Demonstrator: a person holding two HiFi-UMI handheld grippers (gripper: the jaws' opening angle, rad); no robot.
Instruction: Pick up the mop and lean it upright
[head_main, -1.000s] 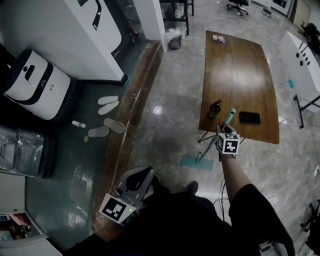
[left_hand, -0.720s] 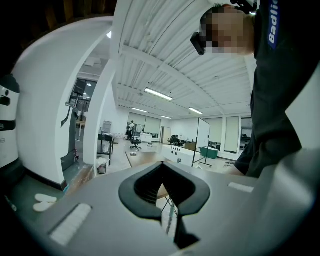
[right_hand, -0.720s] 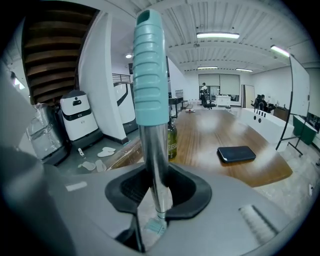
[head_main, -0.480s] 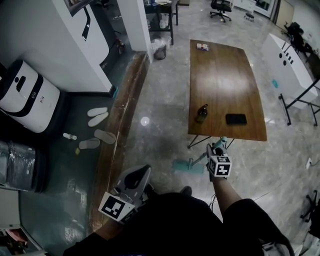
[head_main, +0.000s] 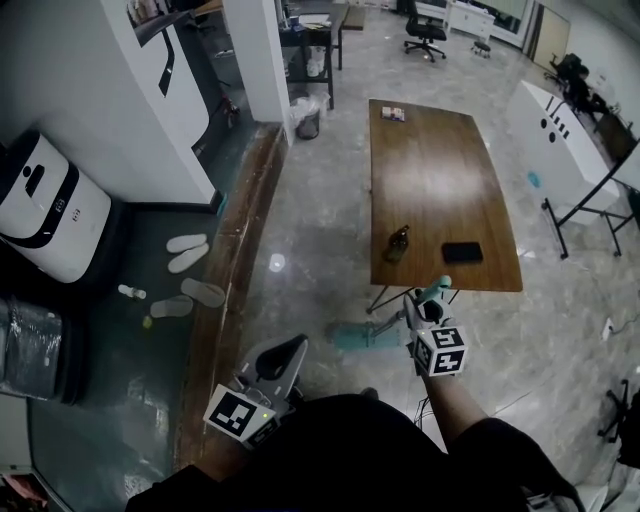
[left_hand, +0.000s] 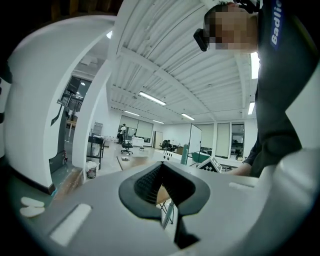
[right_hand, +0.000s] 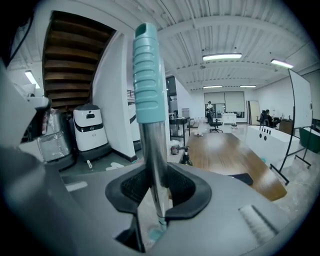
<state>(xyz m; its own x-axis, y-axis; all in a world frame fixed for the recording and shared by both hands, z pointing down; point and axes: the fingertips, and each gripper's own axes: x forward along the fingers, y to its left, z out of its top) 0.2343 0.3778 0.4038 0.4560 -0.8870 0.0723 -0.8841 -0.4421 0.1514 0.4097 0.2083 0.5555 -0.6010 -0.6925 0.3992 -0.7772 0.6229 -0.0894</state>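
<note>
The mop's teal head (head_main: 352, 336) rests on the floor beside the table. Its metal pole (head_main: 392, 320) slants up from the head into my right gripper (head_main: 421, 306). In the right gripper view the pole (right_hand: 152, 150) stands nearly upright between the pads of that gripper (right_hand: 156, 189), which is shut on it just below the ribbed teal grip (right_hand: 147, 75). My left gripper (head_main: 288, 348) hangs low by the person's body, far from the mop. Its pads (left_hand: 148, 182) meet at the tip with nothing in them.
A long wooden table (head_main: 430, 160) stands just beyond the mop, with a dark bottle (head_main: 398, 243) and a black phone (head_main: 462, 252) near its front edge. A wooden ledge (head_main: 228, 290), slippers (head_main: 188, 250) and a white machine (head_main: 45, 220) lie to the left. A whiteboard (head_main: 560, 150) stands at the right.
My right gripper has risen toward the head camera with the mop handle in it, and the pole now stands steeper. The mop head stays on the floor. The left gripper has hardly moved.
</note>
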